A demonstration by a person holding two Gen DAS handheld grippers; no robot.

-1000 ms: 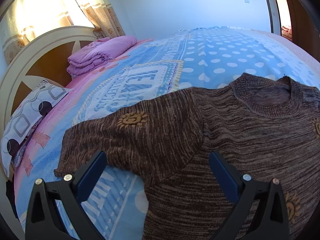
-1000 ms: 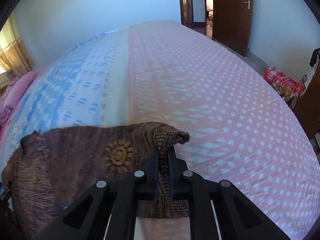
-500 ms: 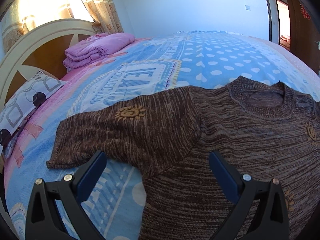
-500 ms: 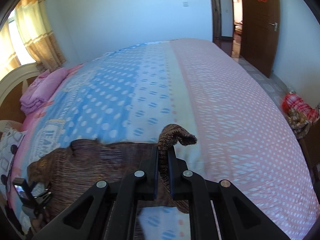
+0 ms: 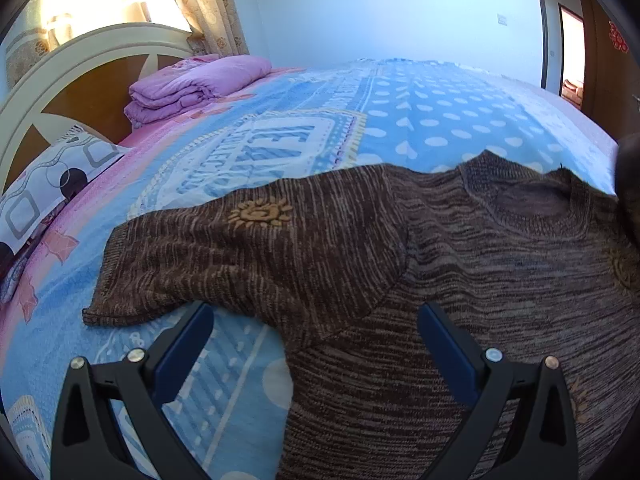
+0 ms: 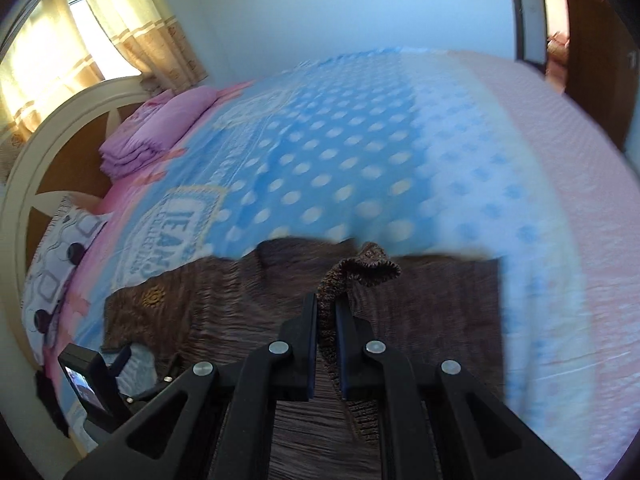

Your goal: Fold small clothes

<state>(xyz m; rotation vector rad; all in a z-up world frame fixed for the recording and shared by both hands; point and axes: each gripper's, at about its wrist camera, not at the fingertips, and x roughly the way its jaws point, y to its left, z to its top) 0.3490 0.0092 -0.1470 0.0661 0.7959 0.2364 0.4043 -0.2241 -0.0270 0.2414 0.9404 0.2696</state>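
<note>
a: why do the right tongs [image 6: 326,320] hold the brown knit sweater [image 5: 400,280] that way?

b: they pinch its sleeve cuff [image 6: 376,266], lifted over the body, likely to fold that sleeve inward toward nine o'clock.

a: and the left tongs [image 5: 316,344]?

b: spread wide, gripping nothing, just above the other sleeve [image 5: 240,248]. the sweater lies flat, front up, on the bed [image 5: 440,120], collar at twelve o'clock.

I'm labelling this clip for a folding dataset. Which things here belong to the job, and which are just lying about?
Job:
brown sweater
its sleeve pinched in the right tool
left tool, open

Lying about:
folded purple blanket
patterned pillow
bedspread
</note>
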